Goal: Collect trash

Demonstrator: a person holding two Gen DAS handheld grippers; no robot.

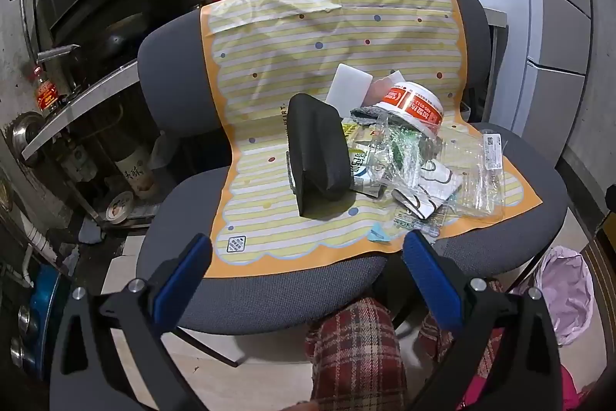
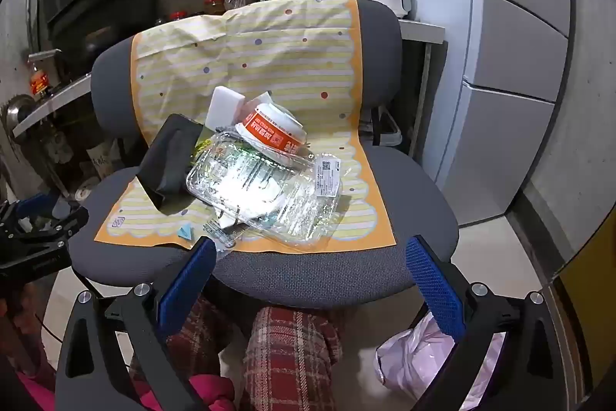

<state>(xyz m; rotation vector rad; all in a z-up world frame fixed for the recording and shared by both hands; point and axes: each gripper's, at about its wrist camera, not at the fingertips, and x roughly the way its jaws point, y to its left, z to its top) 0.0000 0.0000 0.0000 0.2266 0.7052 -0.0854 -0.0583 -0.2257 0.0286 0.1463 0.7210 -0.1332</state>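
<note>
Left wrist view shows the left gripper (image 1: 308, 249) with its jaws spread wide and nothing between them, held above the front edge of a grey chair (image 1: 269, 299). The right gripper (image 2: 310, 253) is released in the same way and holds nothing; it hovers just before the seat.

The trash lies in one heap on a striped yellow mat (image 1: 269, 95), which covers the seat and the backrest, probably so that the fabric stays clean while the rubbish is sorted. On top of the heap there is a clear plastic clamshell box (image 2: 265, 191) with a white label, and an orange and white paper bowl (image 2: 273, 131) leans tilted behind it. A black pouch (image 1: 319, 153) stands to the left of the heap, touching it. A small blue scrap (image 1: 377, 232) lies near the front border of the mat.

A pink plastic bag (image 2: 415, 361) waits on the floor, low on the right, likely the place for the collected pieces. Both grippers seem placed for a first pick, with the right one nearer to the clamshell.

Much is difficult to read. The transparent plastic hides the wrappers under it, so their number is not clear. A white flat object (image 1: 348, 87) behind the bowl is partly covered, and the bag is cut by the right gripper's arm.
</note>
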